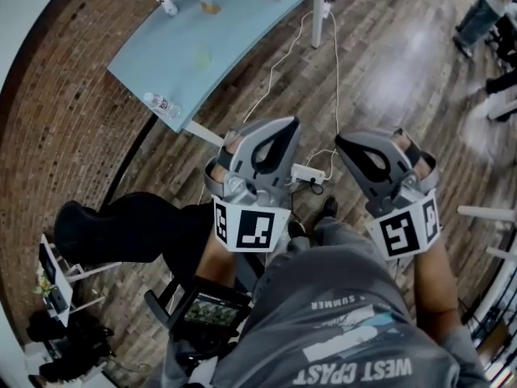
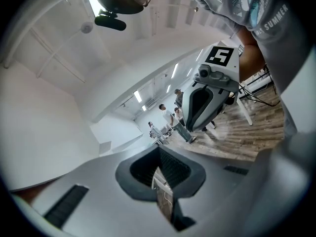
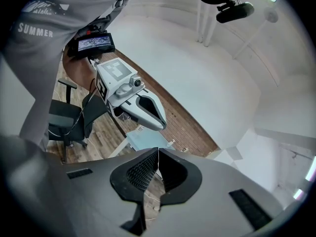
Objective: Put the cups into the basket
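On a wooden plank floor (image 1: 388,71) bounded by a curved brick wall (image 1: 73,79), a pale blue table (image 1: 202,47) is seen from steeply above, well apart from the person. The lower middle of the head view is filled by the person's grey printed shirt (image 1: 339,314). A black chair (image 3: 66,117) is shown behind the person in the right gripper view, with a small lit screen (image 1: 212,309) near it. Both tools are held up close to the chest, side by side and apart from each other. The left gripper (image 1: 279,132) is pointed away from the body, and in its own view its jaws are pressed together at the tips with nothing between them. The right gripper (image 1: 355,145) is held the same way, its jaws likewise brought together and empty. A cube with square markers is carried on each, one at the left (image 1: 250,226) and one at the right (image 1: 404,231). A white power strip (image 1: 307,174) lies on the floor between the two tools, joined to a white cable (image 1: 279,63). A clear bottle (image 1: 161,103) lies at the table's near edge. The small items at the table's far end are too small for a cup or basket to be told among them.
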`<control>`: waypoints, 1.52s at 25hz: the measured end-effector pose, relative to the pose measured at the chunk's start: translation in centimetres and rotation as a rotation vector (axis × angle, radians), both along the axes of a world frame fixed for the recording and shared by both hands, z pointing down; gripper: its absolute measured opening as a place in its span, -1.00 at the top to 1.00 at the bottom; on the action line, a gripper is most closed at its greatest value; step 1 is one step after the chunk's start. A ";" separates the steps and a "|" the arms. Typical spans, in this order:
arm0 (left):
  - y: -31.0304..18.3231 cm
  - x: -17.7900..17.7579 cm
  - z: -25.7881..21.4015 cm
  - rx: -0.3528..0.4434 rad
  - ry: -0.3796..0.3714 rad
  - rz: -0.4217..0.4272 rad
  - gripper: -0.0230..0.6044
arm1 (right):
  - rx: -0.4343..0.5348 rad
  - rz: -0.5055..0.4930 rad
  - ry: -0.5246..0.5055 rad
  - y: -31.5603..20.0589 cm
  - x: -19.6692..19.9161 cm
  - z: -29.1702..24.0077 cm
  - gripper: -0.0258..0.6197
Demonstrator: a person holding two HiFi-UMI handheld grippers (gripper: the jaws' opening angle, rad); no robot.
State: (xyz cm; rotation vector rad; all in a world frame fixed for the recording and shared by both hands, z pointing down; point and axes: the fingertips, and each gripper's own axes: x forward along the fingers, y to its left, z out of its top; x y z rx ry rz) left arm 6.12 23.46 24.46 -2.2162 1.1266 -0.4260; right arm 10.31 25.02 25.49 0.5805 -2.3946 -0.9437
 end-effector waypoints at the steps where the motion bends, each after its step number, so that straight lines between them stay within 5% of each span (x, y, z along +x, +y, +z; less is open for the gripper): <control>1: -0.6 0.2 0.0 -0.002 -0.001 -0.007 0.93 | -0.003 -0.008 -0.001 -0.6 0.1 0.1 0.87; 21: -9.9 0.9 0.3 -0.018 -0.032 -0.147 0.93 | -0.024 -0.144 -0.046 -10.5 1.2 -0.1 0.88; 38: -17.5 -6.0 0.0 -0.001 0.005 -0.032 0.93 | -0.021 -0.041 -0.016 -17.4 -6.5 -0.2 0.88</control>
